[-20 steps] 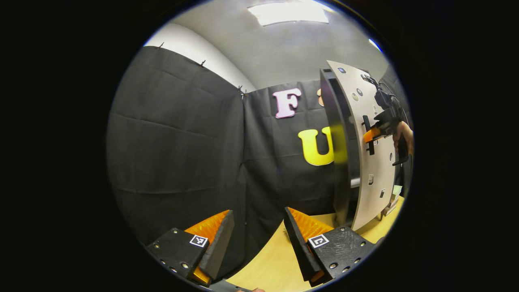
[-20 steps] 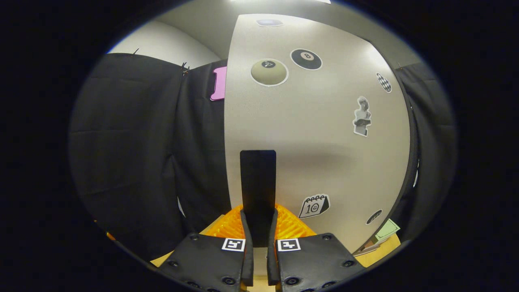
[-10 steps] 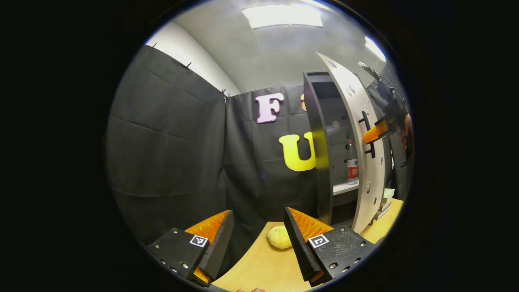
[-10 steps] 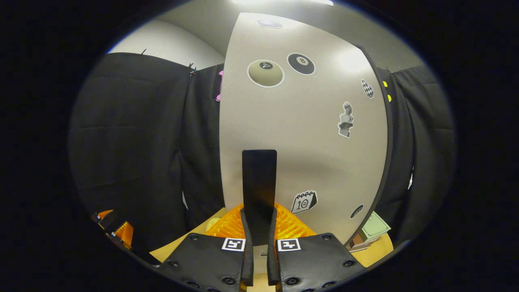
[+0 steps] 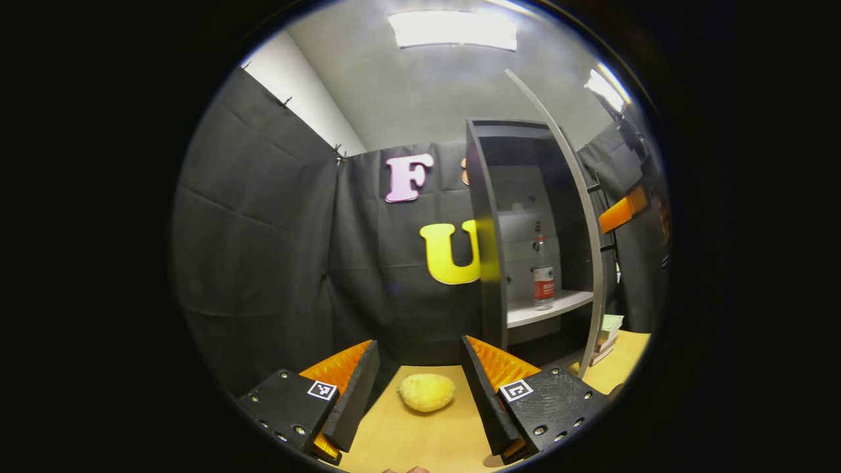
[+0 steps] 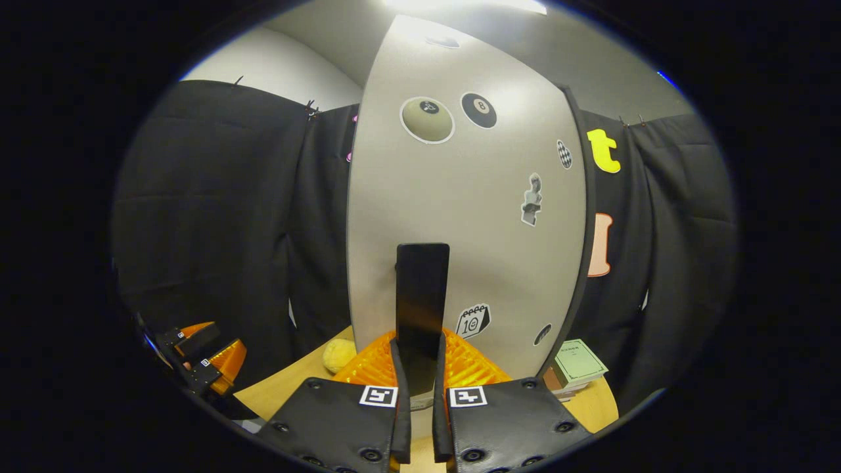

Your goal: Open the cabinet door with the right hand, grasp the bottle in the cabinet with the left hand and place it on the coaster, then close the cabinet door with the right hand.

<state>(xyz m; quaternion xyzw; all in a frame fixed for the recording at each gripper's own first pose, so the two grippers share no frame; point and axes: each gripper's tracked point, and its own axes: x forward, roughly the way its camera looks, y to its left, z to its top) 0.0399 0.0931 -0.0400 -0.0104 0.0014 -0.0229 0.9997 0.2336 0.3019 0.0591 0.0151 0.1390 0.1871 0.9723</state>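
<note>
Right claw (image 6: 420, 394): fingers pressed together on the black door handle (image 6: 422, 295), one on each side of the bar. In the right gripper view the door (image 6: 460, 217) stands dead ahead at 12 o'clock, its pale face carrying several stickers. A stack of books (image 6: 573, 368) lies on the surface (image 6: 289, 387) at 4 o'clock, past the door's edge. The left claw appears at 8 o'clock in this view.

Left claw (image 5: 420, 387): fingers spread wide, holding nothing. A yellow lemon (image 5: 426, 392) lies on the surface between them, farther off.

In the left gripper view the cabinet (image 5: 489, 230) stands at 1 o'clock with its door swung open and seen edge-on. The bottle (image 5: 543, 276) stands upright on the white shelf (image 5: 545, 307) inside the cabinet, clear of the side walls. The right claw appears at 2 o'clock, on the far side of the door.

Coaster: a small dark edge shows on the surface at 5 o'clock, below the left claw's finger; it cannot be identified with certainty.
</note>
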